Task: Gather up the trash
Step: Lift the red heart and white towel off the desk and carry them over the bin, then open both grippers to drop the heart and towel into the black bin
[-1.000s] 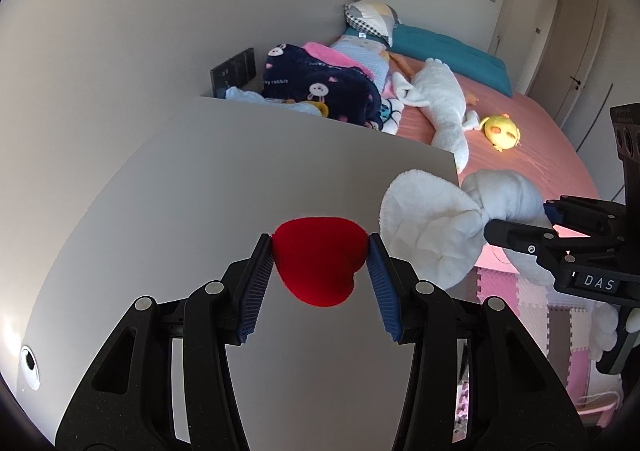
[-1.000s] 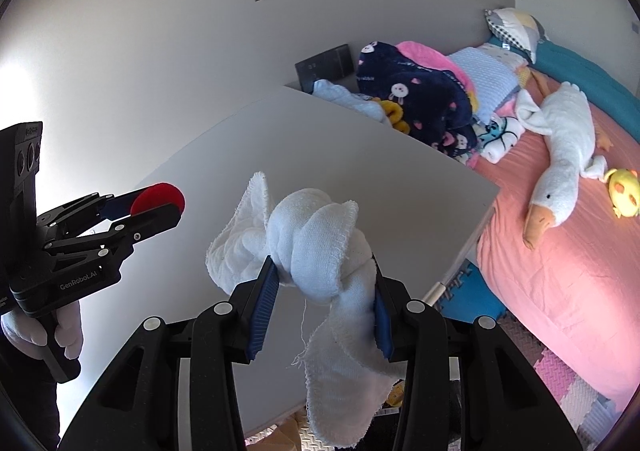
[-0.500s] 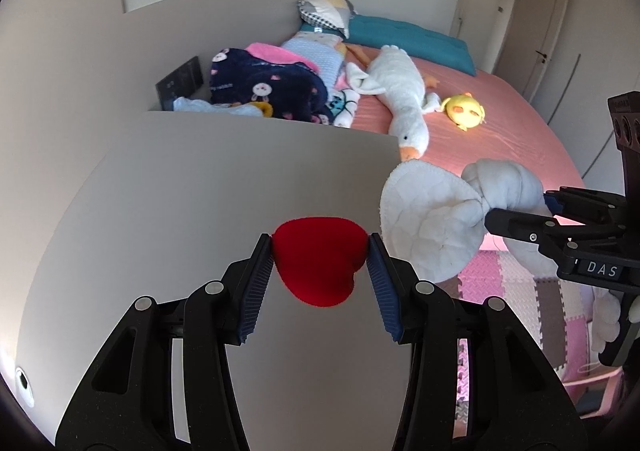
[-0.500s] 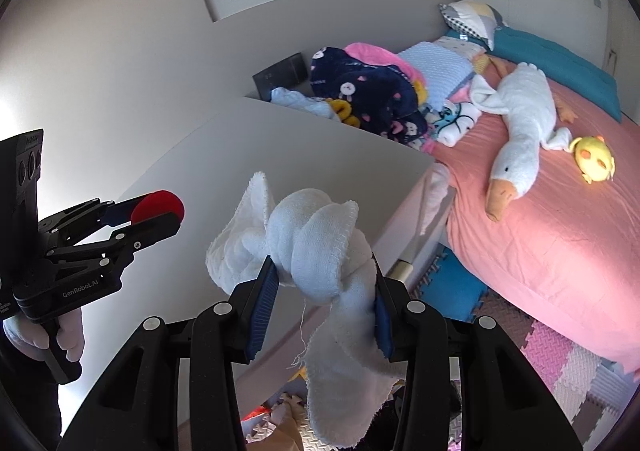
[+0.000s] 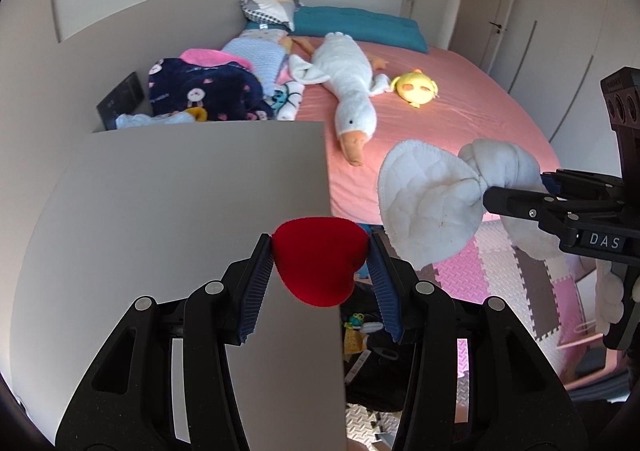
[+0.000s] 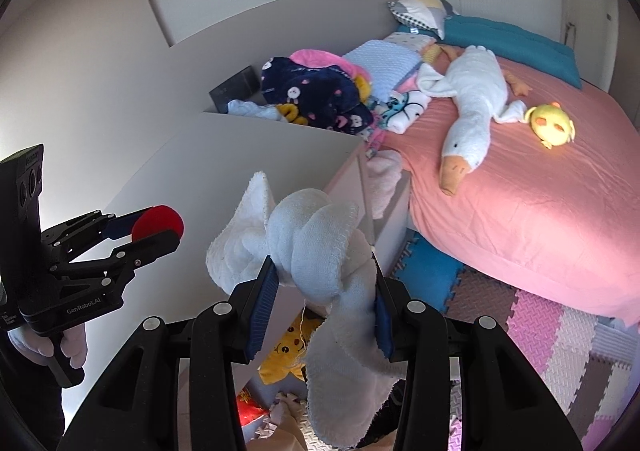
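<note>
A red heart-shaped plush is clamped between the blue pads of the left gripper, held in the air over the edge of a grey tabletop. A knotted white cloth is pinched in the same way by the right gripper, its loose end hanging below the jaws. Both pieces of trash are thus already picked up, and the carrying step is judged to be in hand — a bin or bag is what the next move calls for, though none can be identified with certainty. Below the table edge, clutter is seen on the floor: a yellow cartoon toy and some red packaging. Further off, foam puzzle mats in pink, grey and blue are laid beside a bed with a pink sheet. On it lie a white goose plush and a small yellow plush — with folded blankets and pillows heaped toward the headboard.
</note>
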A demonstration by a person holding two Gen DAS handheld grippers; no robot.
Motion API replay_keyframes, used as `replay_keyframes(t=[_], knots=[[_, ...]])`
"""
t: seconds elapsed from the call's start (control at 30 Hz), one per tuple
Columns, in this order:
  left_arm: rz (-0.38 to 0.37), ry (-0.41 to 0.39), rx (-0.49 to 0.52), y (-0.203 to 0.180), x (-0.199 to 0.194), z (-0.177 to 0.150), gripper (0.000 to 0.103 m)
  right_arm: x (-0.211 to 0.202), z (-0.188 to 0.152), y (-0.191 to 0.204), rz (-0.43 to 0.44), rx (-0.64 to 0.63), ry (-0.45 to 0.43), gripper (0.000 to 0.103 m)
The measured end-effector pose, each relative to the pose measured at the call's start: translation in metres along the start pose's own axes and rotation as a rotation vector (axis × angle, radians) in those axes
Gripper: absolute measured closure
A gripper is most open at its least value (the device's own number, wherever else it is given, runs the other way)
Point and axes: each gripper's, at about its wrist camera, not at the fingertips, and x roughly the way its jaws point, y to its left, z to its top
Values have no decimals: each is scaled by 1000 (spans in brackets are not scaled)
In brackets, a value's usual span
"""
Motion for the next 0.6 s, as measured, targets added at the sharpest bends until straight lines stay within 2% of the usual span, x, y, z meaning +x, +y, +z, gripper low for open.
replay_keyframes(t=[0.4,0.47,0.5,0.57,0.6], knots=[[-93,44,122,-41,4,-16,56,-24,-31,-31,-62,83,0,58],[-109,56,141,-47,5,-20,55,-26,-36,-34,-65,97,6,55],[-123,61,150,-50,5,-22,55,-28,-38,-36,-63,103,9,49],[-150,71,158,-53,5,-25,31,-32,-40,-38,-77,118,2,32],[-148,71,157,-54,4,-26,11,-36,-41,-38,-92,123,-19,28]])
